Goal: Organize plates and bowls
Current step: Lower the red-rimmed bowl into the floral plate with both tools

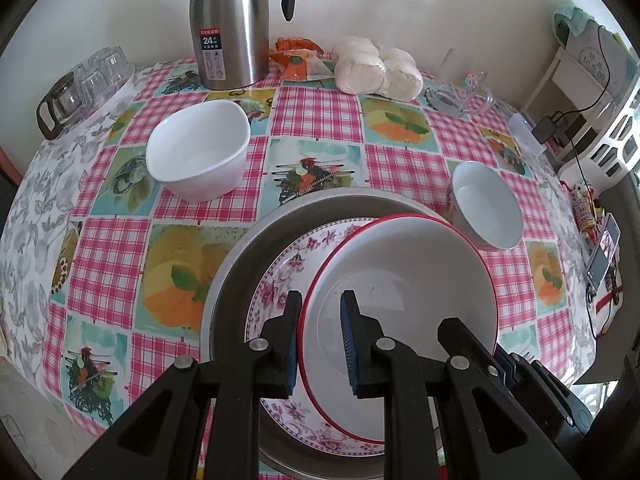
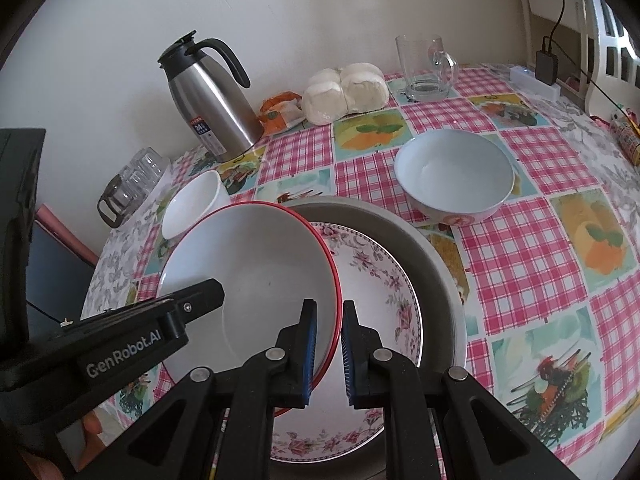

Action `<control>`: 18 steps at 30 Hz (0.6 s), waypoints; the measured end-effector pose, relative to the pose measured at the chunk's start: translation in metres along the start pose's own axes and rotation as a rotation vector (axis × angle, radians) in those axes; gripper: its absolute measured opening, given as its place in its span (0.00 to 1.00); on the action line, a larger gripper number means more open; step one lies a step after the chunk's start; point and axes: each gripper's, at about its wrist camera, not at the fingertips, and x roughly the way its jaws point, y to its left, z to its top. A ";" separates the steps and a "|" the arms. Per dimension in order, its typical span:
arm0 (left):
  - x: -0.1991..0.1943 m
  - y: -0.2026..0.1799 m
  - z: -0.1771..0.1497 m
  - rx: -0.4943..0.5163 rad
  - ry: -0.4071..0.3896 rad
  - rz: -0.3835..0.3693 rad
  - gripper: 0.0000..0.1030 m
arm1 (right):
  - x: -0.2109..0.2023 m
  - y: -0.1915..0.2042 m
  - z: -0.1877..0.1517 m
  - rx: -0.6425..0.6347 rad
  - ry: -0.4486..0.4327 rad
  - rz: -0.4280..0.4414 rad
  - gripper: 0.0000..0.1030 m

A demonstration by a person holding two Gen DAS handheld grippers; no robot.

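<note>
Printed "GenRobot.AI" in pale letters on the left gripper, seen from the right wrist view. Marked "24" on the dark label of the steel thermos — smaller characters below too fine to read. Faint pink lettering on the glass mug, illegible.

Left gripper fingers astride the rim of the red-rimmed bowl, one inside, one outside, a gap visible — not clenched. Right gripper fingers likewise straddling the opposite rim, close to it; contact impossible to confirm. Bowl tilted over the floral plate, inside the grey metal basin on the table.

Plate largely hidden under the bowl. White bowl and small bowl standing apart on the table.
</note>
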 end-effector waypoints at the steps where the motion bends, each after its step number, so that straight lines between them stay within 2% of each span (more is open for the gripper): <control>1: 0.000 0.000 0.000 0.002 0.001 0.000 0.19 | 0.000 0.000 0.000 0.001 0.001 -0.001 0.13; 18: 0.006 -0.001 0.001 0.001 0.013 0.027 0.19 | 0.006 -0.002 0.001 0.012 0.006 0.005 0.13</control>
